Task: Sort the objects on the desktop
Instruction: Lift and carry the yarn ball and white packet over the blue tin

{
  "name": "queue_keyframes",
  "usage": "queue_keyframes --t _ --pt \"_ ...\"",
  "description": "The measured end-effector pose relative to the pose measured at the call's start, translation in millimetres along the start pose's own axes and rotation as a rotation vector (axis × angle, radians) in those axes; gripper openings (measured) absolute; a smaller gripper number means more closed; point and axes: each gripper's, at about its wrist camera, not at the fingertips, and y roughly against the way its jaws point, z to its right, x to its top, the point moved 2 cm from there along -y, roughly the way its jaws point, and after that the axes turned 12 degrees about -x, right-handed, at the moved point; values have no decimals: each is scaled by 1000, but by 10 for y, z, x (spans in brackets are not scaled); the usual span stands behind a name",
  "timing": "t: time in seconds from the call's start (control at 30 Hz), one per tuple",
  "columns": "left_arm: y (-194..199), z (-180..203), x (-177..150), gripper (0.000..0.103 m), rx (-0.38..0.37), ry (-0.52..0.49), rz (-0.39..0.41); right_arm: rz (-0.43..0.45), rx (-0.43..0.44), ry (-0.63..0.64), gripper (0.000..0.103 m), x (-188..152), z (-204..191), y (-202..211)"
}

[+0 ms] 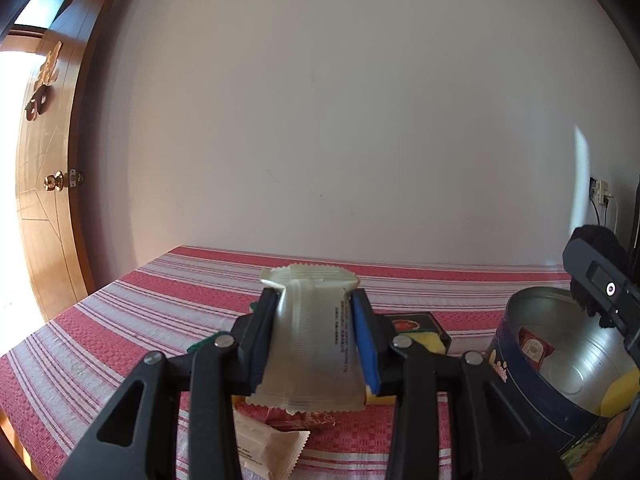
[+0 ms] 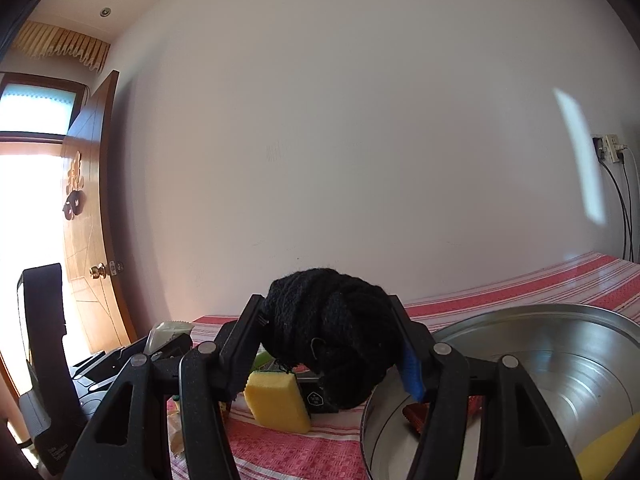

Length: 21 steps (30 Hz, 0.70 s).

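Small black print runs along silver snack packet [image 1: 312, 336] clamped in my left claw [image 1: 316, 300]; characters too small, can't read. Yellow script lettering on dark blue tin [image 1: 532, 384], cut off, illegible. Red label on small packet inside tin [image 1: 534, 347], unreadable. Red logo on dark box [image 1: 416, 324], blurred. White hexagon mark with tiny print on black box [image 2: 316, 398], illegible. Grey print low on my other claw's black body [image 2: 54, 454], too blurred.

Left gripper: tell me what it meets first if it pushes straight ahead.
Likely nothing on the table: the left gripper, shut on the white packet, points above the striped tablecloth toward the bare wall; depth unclear.
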Motion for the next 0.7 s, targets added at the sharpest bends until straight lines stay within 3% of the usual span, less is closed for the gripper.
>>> queue_keyframes --t 0.7 --pt "85 288 -34 37 -50 -18 32 64 -44 45 62 -31 58 265"
